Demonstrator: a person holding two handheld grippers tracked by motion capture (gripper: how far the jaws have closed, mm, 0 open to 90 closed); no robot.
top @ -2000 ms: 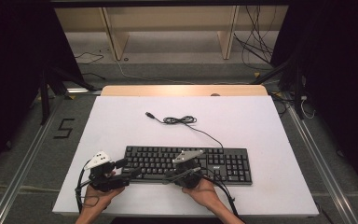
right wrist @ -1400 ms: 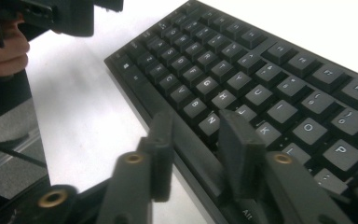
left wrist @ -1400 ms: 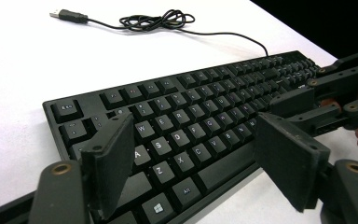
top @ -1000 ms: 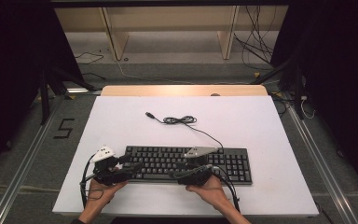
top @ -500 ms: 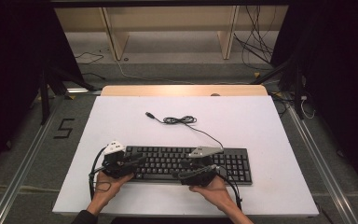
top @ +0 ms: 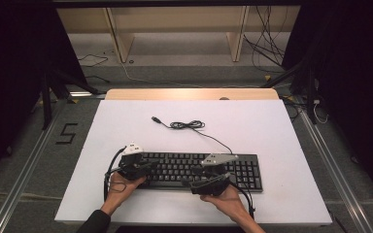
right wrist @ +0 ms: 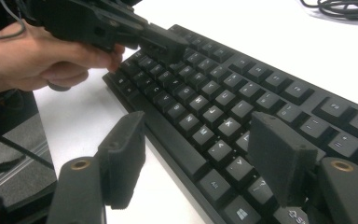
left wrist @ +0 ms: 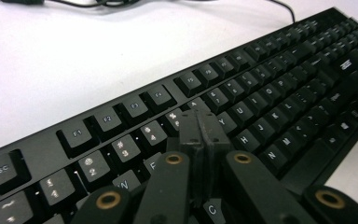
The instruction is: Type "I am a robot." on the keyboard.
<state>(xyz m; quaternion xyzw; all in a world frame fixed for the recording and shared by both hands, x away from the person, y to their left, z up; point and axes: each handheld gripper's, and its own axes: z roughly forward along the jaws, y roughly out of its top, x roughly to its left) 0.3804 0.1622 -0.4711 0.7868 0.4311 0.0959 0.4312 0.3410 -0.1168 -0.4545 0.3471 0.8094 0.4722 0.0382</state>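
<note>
Near the white counter's (top: pixel 281 126) front edge lies a black keyboard (top: pixel 243 170); the left hand-held gripper (left wrist: pixel 200 128), jaws pressed together, rests over its left keys, the right hand-held gripper (right wrist: pixel 198 154) spread wide astride its front edge

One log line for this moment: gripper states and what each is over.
left gripper: shut, over keyboard left keys | right gripper: open, straddling keyboard's near edge | cable: loose on table
</note>
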